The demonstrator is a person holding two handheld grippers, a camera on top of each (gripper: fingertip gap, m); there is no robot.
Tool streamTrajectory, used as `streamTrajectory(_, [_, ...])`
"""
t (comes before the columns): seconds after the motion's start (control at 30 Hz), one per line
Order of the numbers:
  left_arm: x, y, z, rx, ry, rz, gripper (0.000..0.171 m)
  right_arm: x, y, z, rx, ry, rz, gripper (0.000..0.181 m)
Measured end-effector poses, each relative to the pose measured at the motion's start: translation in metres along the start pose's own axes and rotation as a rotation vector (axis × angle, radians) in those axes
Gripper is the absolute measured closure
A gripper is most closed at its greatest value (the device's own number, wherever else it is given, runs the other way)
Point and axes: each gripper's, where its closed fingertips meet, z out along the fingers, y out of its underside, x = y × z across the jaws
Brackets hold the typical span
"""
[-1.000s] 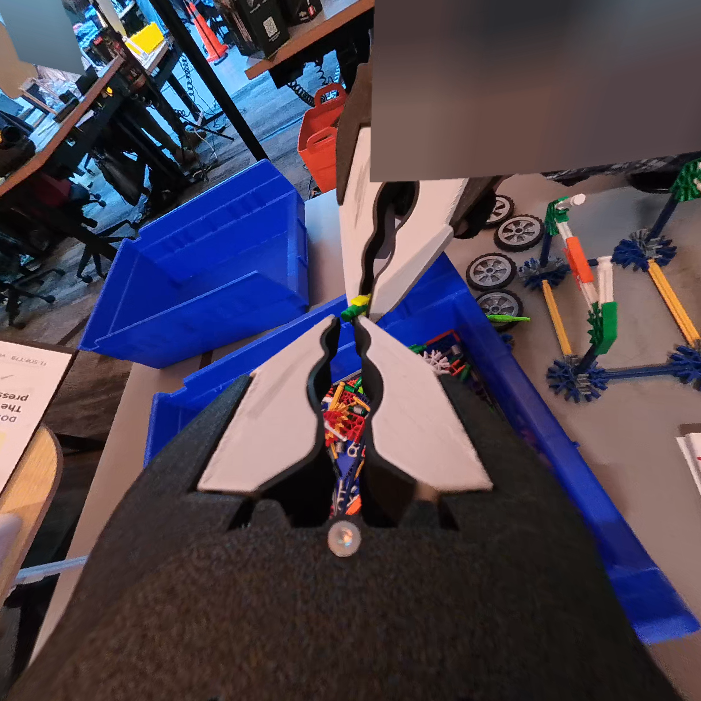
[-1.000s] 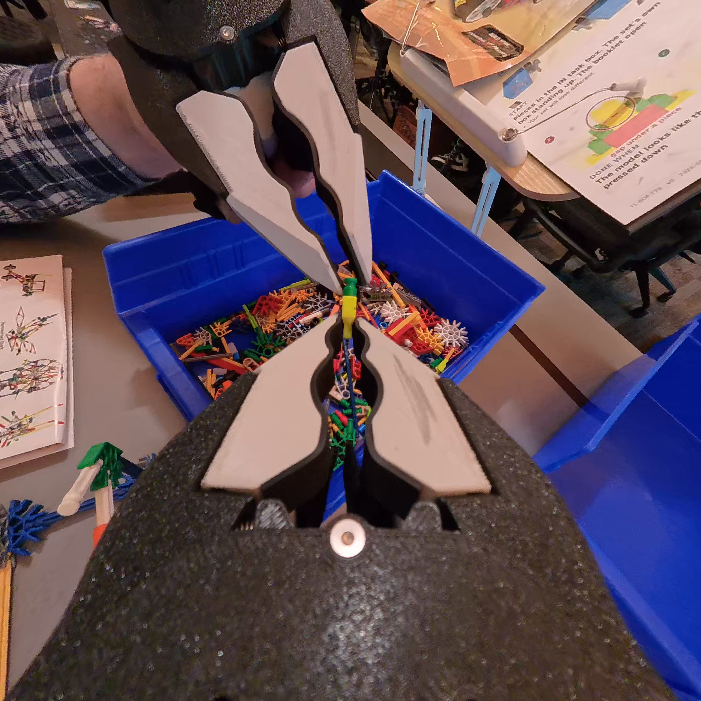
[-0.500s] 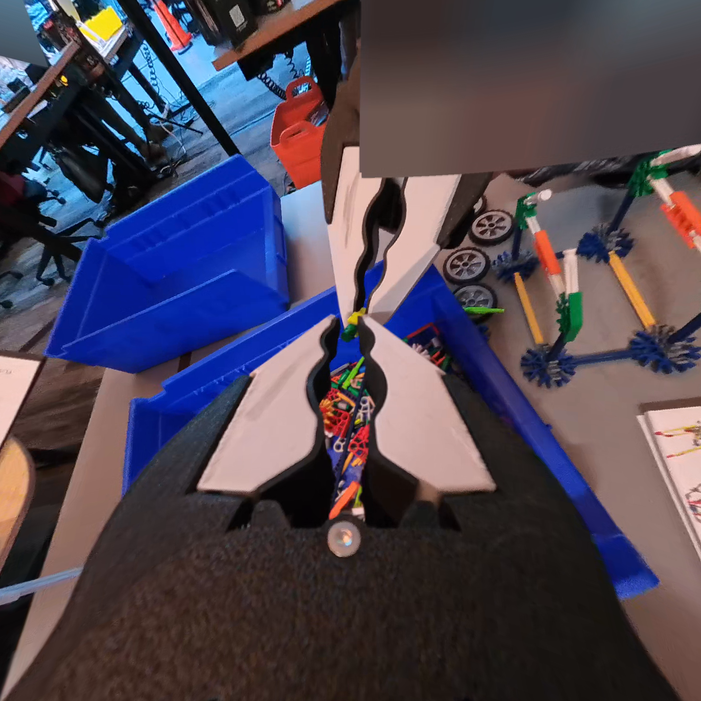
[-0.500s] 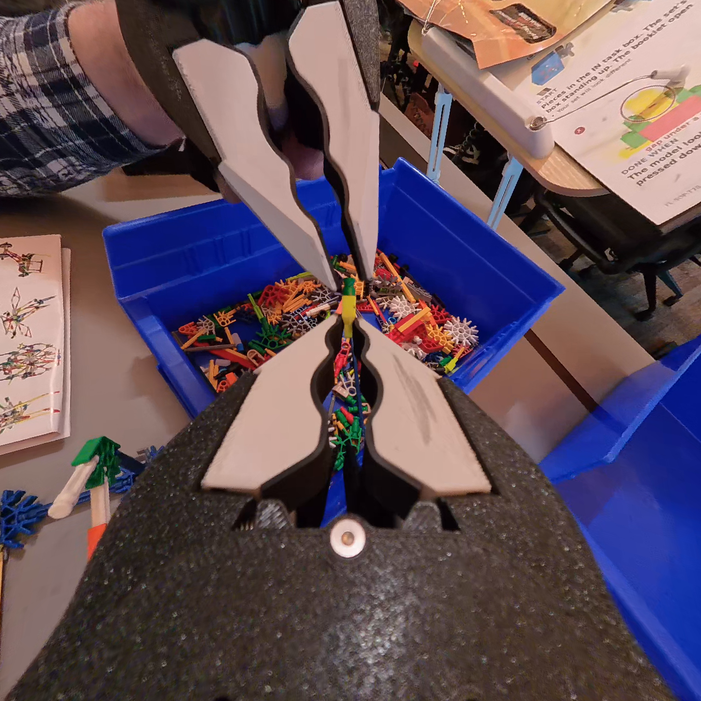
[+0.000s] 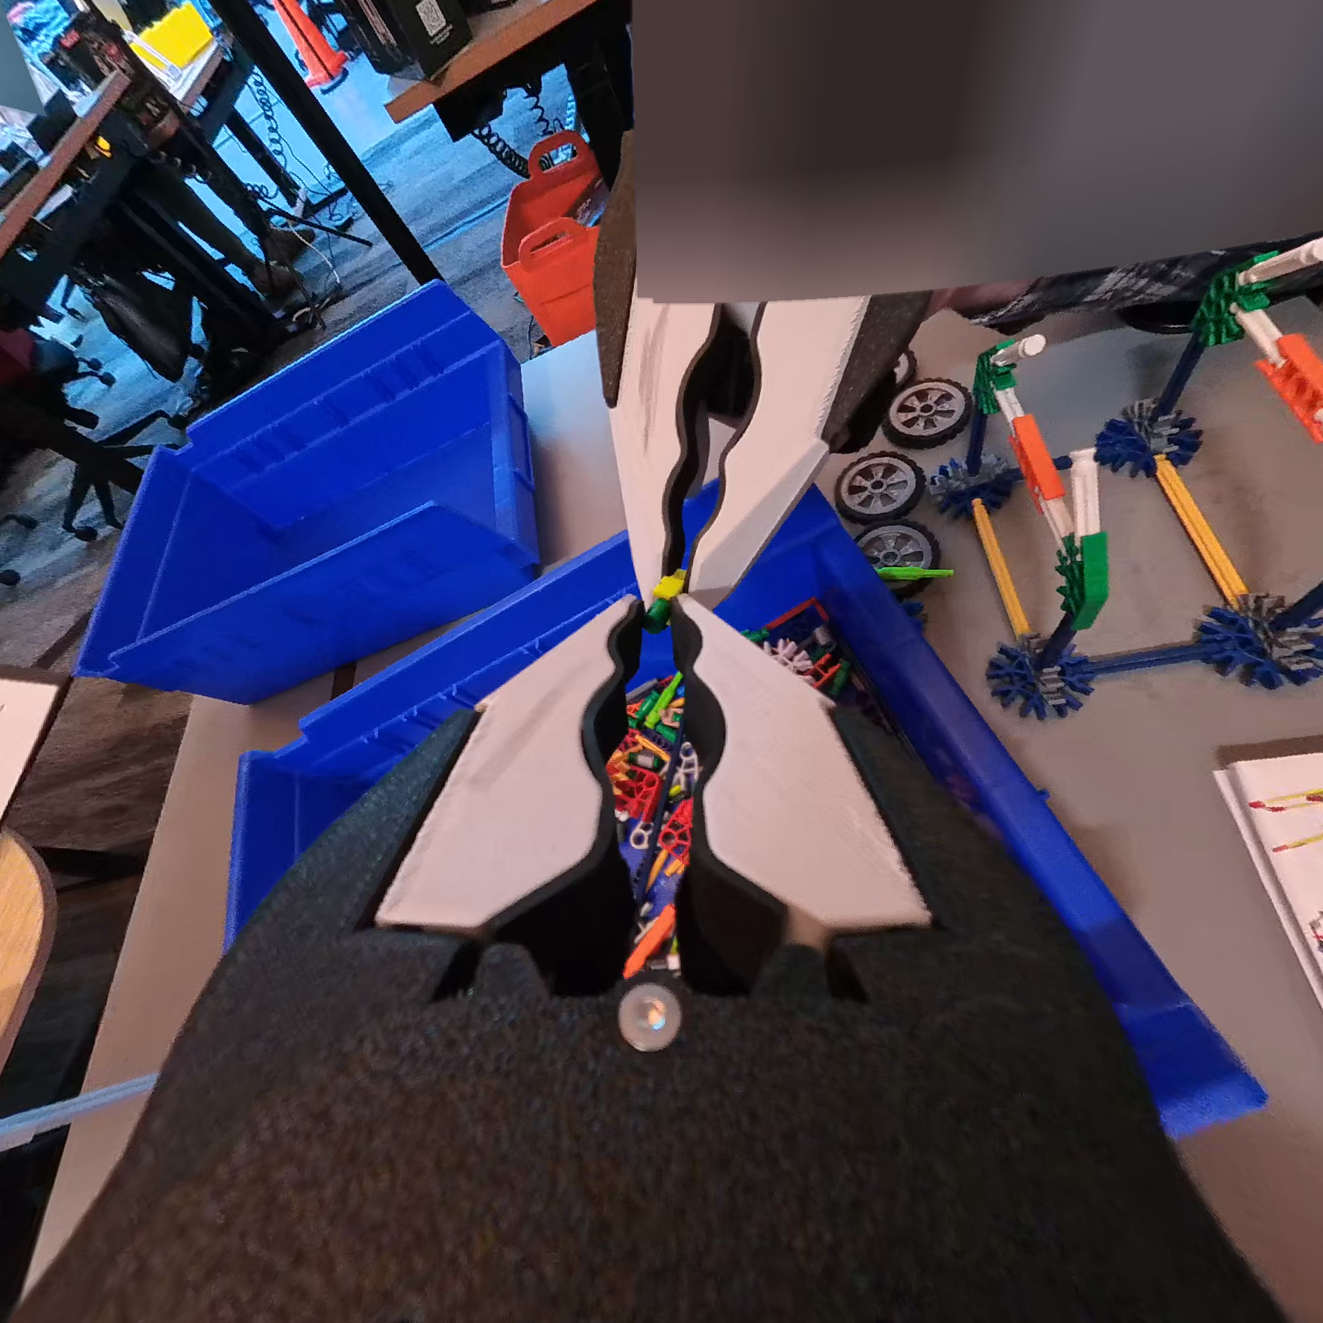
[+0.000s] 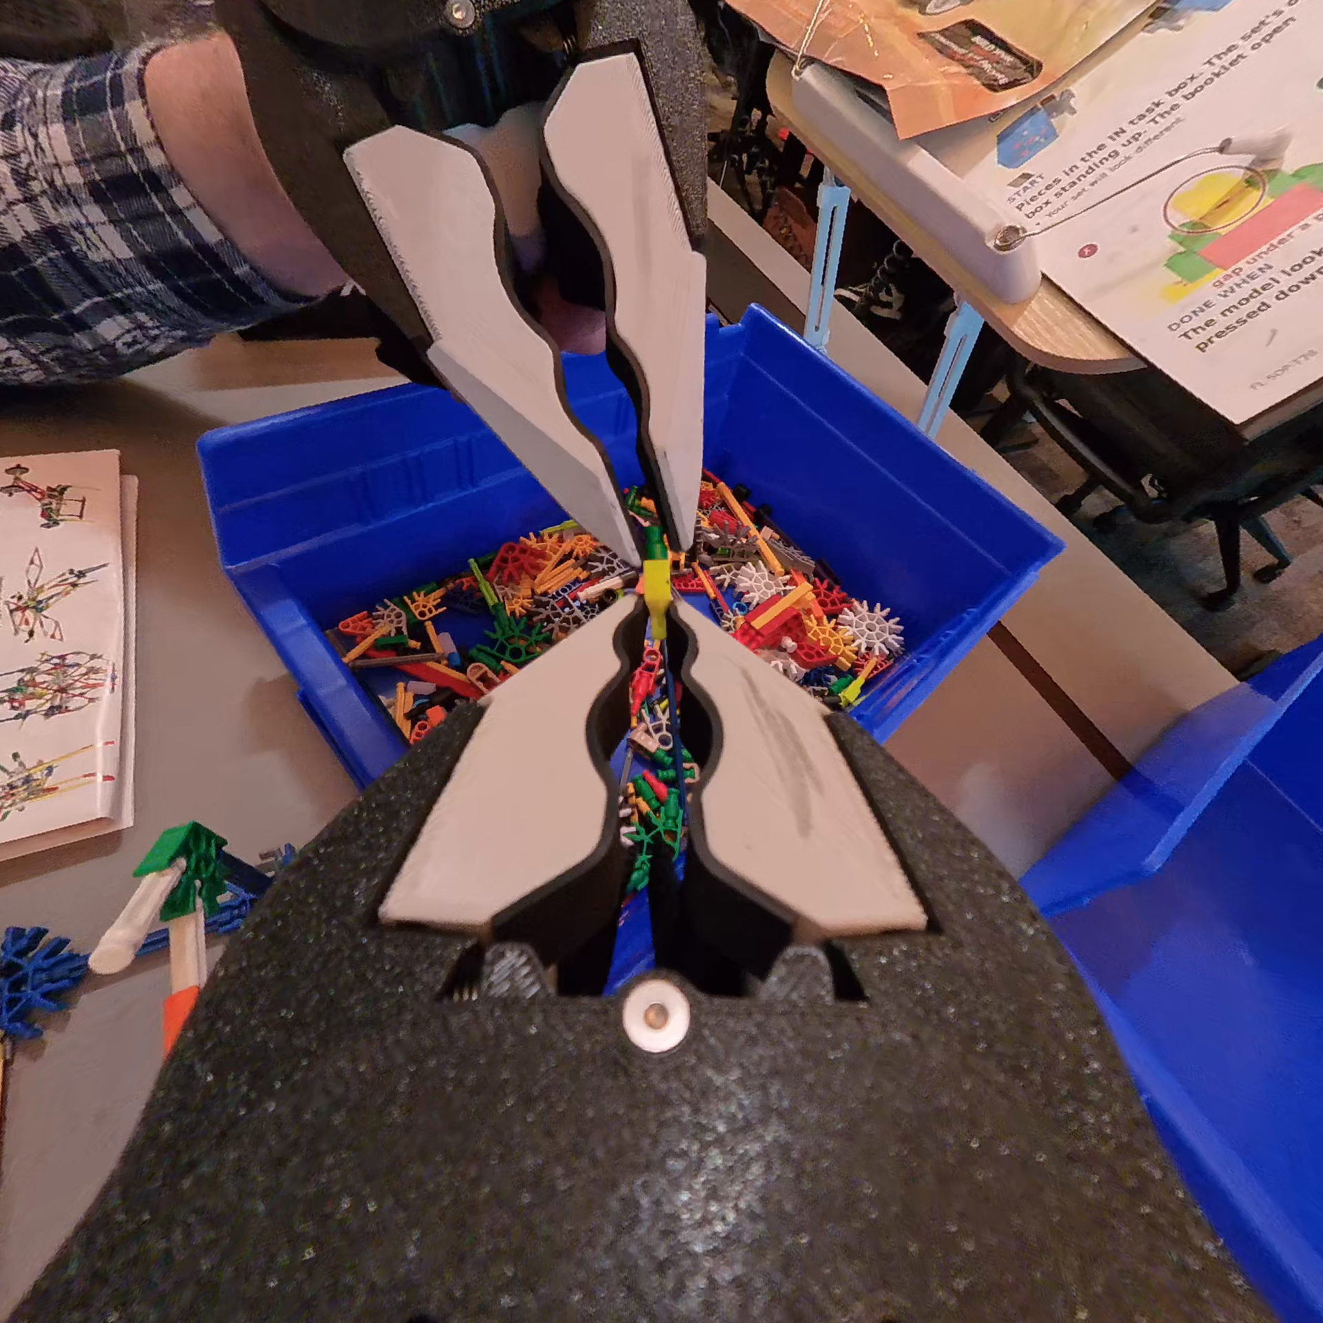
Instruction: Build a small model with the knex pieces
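My left gripper (image 5: 657,608) is shut on a small green piece (image 5: 655,617). My right gripper (image 6: 657,608) is shut on a yellow piece (image 6: 655,587) with a thin dark blue rod (image 6: 673,737) running back between its fingers. The two grippers meet tip to tip, and the green piece (image 6: 653,545) and the yellow piece (image 5: 669,583) touch end to end. Both hang above a blue bin (image 6: 823,444) full of mixed coloured construction pieces (image 6: 544,616). The bin also shows in the left wrist view (image 5: 952,716).
An empty blue bin (image 5: 322,515) stands beyond the full one. A part-built rod-and-connector model (image 5: 1074,558) and three grey wheels (image 5: 880,487) lie on the grey table. An instruction booklet (image 6: 57,644) lies beside the bin. A side table with printed sheets (image 6: 1145,215) stands close by. My two grippers' fingertips are within a few centimetres of each other.
Both grippers stay shut and tip to tip. The joined pair has shifted slightly over the bin, and the left gripper tilted steeper and back.
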Motion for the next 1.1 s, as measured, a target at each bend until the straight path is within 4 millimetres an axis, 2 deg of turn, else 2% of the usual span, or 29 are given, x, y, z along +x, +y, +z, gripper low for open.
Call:
streamTrajectory(0.27, [0.002, -0.002, 0.000, 0.010, 0.012, -0.010, 0.167, -0.002, -0.001, 0.000, 0.011, -0.009, -0.006, 0.178])
streamTrajectory(0.53, [0.001, 0.006, 0.003, -0.033, 0.007, -0.005, 0.166, 0.000, 0.006, 0.005, -0.018, 0.002, 0.028, 0.179])
streamTrajectory(0.77, [-0.001, 0.011, 0.005, -0.075, -0.022, 0.018, 0.166, 0.003, 0.009, 0.007, -0.049, 0.044, -0.017, 0.179])
streamTrajectory(0.97, [-0.001, 0.010, 0.007, -0.077, -0.029, 0.021, 0.159, 0.004, 0.006, 0.006, -0.038, 0.059, -0.033, 0.179])
streamTrajectory(1.1, [0.000, 0.012, 0.008, -0.091, -0.033, 0.035, 0.164, 0.003, 0.007, 0.007, -0.040, 0.060, -0.035, 0.179])
